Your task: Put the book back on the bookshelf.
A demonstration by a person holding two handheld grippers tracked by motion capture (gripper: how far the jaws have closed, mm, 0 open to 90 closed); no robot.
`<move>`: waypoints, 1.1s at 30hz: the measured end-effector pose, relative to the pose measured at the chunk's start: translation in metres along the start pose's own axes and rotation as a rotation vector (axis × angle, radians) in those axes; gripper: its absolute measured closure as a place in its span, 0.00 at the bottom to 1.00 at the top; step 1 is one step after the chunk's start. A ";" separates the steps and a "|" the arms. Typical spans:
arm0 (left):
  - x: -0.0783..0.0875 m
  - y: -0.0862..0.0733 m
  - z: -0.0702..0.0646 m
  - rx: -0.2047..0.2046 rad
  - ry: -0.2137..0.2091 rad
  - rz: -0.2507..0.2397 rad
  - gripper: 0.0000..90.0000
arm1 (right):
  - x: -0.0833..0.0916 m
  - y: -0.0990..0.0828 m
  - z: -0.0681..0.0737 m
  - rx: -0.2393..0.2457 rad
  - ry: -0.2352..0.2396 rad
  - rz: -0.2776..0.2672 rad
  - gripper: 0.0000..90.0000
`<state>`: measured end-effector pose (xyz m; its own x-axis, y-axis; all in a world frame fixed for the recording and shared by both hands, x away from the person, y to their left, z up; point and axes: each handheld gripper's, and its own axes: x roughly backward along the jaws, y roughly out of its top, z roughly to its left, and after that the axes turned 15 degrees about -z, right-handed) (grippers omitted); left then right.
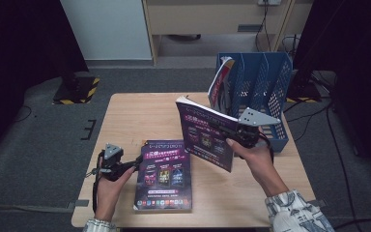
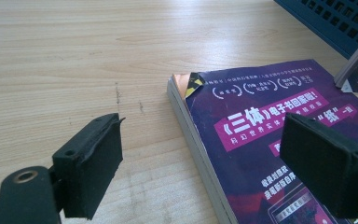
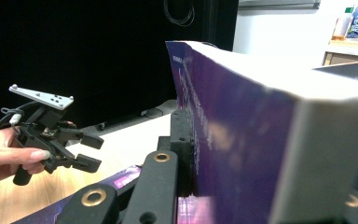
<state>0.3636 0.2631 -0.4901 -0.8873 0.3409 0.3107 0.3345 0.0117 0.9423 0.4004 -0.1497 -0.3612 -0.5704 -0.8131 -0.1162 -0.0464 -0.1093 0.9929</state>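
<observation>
High view first: the right gripper (image 1: 224, 131) is clamped on a purple book (image 1: 205, 135), holding it up off the table, tilted, with the cover facing the person. In the right gripper view you can see its near black jaw pressed flat against that cover, the white page edges running away to the right — so it's a firm squeeze on the book.

Just behind that lifted book sits a blue file rack (image 1: 270, 82) at the table's far right corner, with another book (image 1: 220, 82) already leaning in its leftmost slot.

The left gripper (image 1: 136, 162) is over on the left side of the table (image 1: 125, 116), jaws spread apart and holding nothing. Its tips sit right at the left edge of a second purple book (image 1: 164, 176) that lies flat, cover up, near the front edge of the table. In the left gripper view that flat book's corner (image 2: 186, 84) sits between the two pads (image 2: 91, 163) — one pad hangs over bare wood, the other over the cover — but whether either pad touches it I can't tell.

The two grippers are well apart, the lifted book between them and the rack.

Past the table there's grey carpet and a pale cabinet (image 1: 212, 19) at the back.
</observation>
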 end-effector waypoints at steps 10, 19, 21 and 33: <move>-0.001 0.000 -0.001 -0.018 0.003 0.003 0.14 | 0.017 0.000 -0.003 -0.004 -0.008 -0.001 0.92; -0.001 -0.001 -0.002 -0.027 0.000 0.007 0.14 | 0.029 -0.002 -0.006 -0.004 -0.021 0.003 0.92; -0.001 -0.001 -0.002 -0.029 0.000 0.008 0.14 | 0.031 -0.003 -0.006 -0.007 -0.024 0.003 0.92; -0.001 -0.001 -0.003 -0.028 -0.003 0.010 0.14 | 0.050 0.000 -0.010 -0.019 -0.047 -0.009 0.92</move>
<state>0.3637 0.2597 -0.4909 -0.8830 0.3436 0.3198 0.3342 -0.0180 0.9423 0.3798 -0.1963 -0.3678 -0.6080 -0.7842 -0.1237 -0.0365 -0.1280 0.9911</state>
